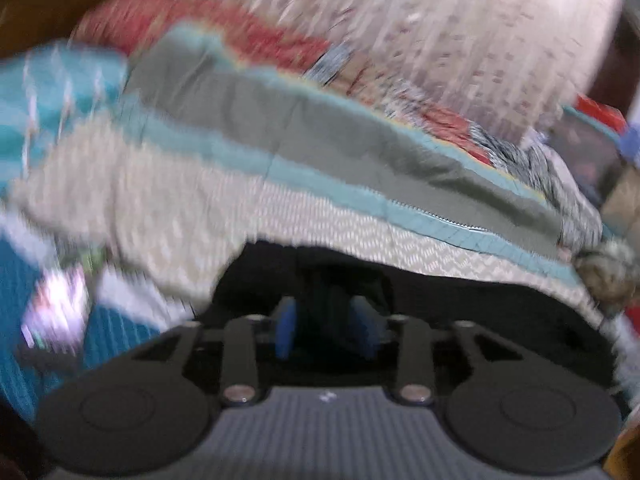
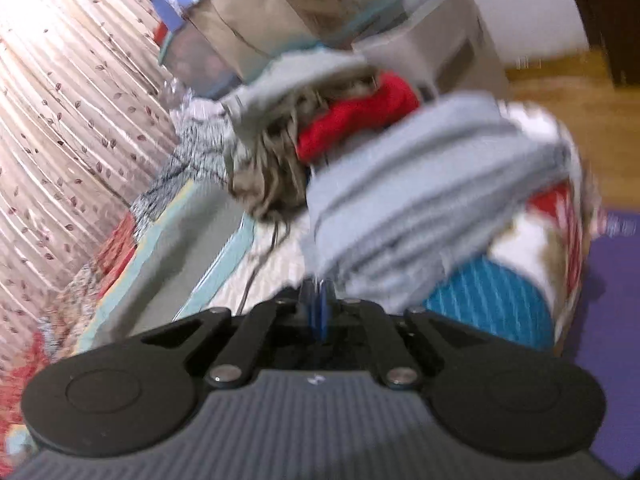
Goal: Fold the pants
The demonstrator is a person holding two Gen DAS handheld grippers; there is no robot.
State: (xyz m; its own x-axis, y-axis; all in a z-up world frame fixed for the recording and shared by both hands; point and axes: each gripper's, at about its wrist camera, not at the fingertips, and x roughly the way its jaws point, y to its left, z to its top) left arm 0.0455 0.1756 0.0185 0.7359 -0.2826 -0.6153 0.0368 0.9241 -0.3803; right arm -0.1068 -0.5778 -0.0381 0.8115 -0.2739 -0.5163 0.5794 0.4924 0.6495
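Left wrist view: black pants [image 1: 460, 308] lie at six o'clock, limp, light, best pinched at the waistband; left gripper [image 1: 326, 330] stands partly parted around dark cloth, contact unclear. Right gripper [image 2: 316, 308] is closed, apparently empty, grey folded clothes [image 2: 408, 200] at one o'clock.

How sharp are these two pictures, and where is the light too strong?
Left wrist view: heavy motion blur smears the bedding; the left gripper and the black fabric before it stay sharper; the curtain is overexposed at the upper right. Right wrist view: blur is milder; the grey cloth streaks; the curtain glares at the upper left.
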